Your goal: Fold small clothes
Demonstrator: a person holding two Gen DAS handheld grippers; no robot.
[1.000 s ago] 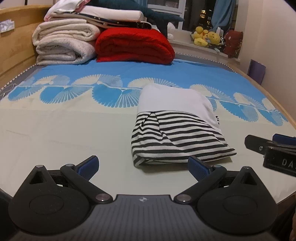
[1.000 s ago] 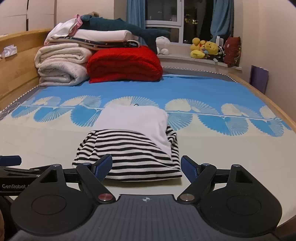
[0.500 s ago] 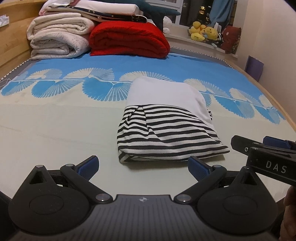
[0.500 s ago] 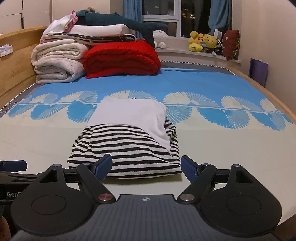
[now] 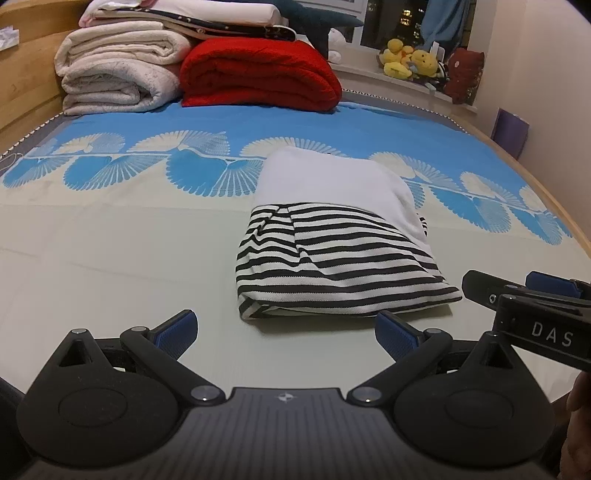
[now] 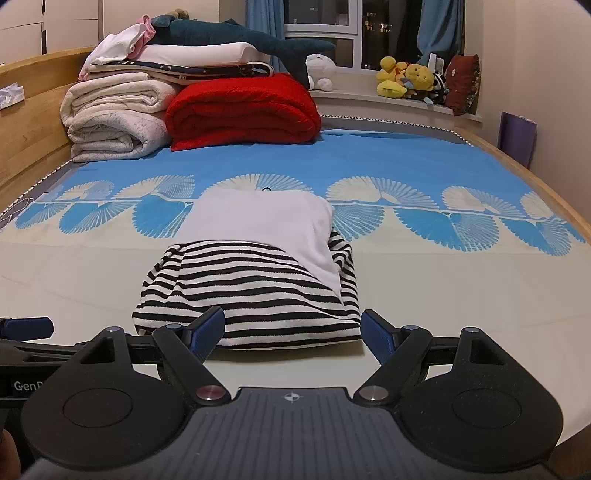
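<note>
The folded garment [image 5: 332, 254] lay on the bed [image 5: 110, 251]. The left gripper [image 5: 286, 332] and right gripper [image 6: 293, 330] both hung released, empty, just short of its near edge.

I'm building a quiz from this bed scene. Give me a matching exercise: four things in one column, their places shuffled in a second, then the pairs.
Things:
1. striped garment
2. red blanket
3. yellow plush toys
4. shark plush

Places:
A. on the windowsill
B. atop the folded bedding pile
C. folded, just ahead of the open right claw
D. at the far end of the bed, beside cream blankets

Pairs: 1-C, 2-D, 3-A, 4-B
</note>
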